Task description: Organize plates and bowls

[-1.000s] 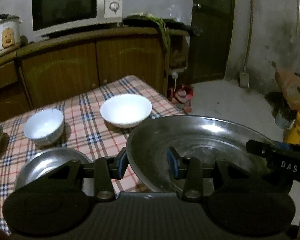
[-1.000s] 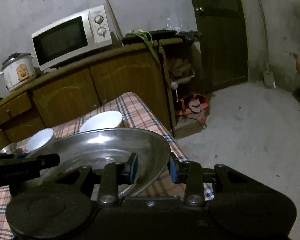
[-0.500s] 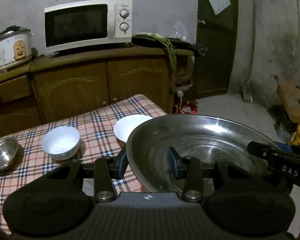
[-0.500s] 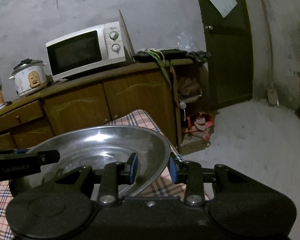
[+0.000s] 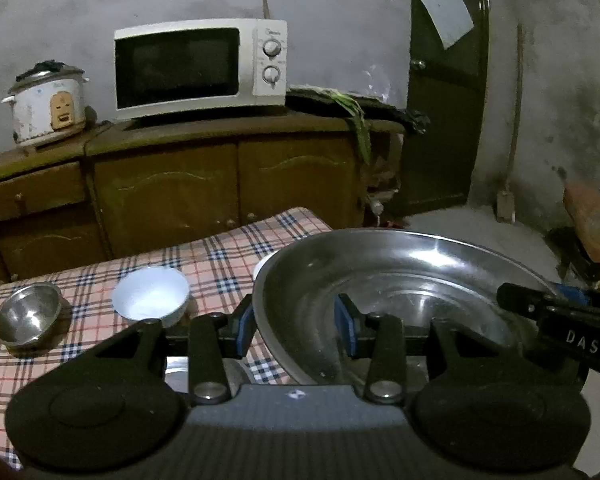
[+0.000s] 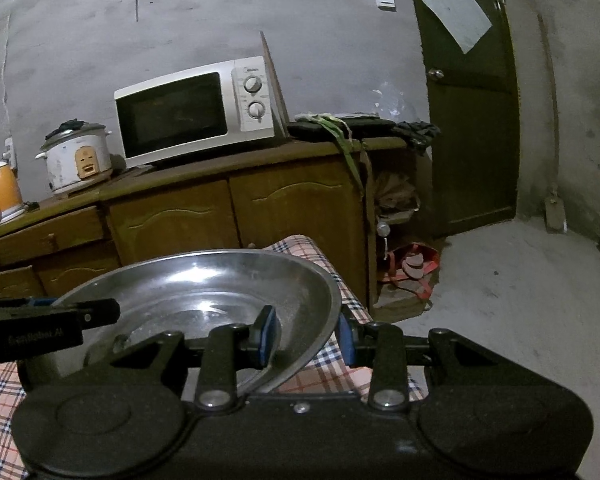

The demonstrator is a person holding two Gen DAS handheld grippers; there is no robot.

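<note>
The metal basin (image 5: 400, 280) looked glossy; the checked cloth (image 5: 228, 256) matt; the cabinet (image 5: 172, 192) was wood; the wall (image 6: 180, 20) rough.

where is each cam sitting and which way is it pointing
Left wrist: sits on the left gripper, facing across the checked table toward the cupboard and microwave; its own fingers straddle the left rim of the steel basin, and the right gripper enters at right.
Right wrist: sits on the right gripper, facing the same cupboard and the door; its fingers straddle the basin's right rim, left gripper at left.
Shared: basin, table, microwave, rice cooker, door.
</note>
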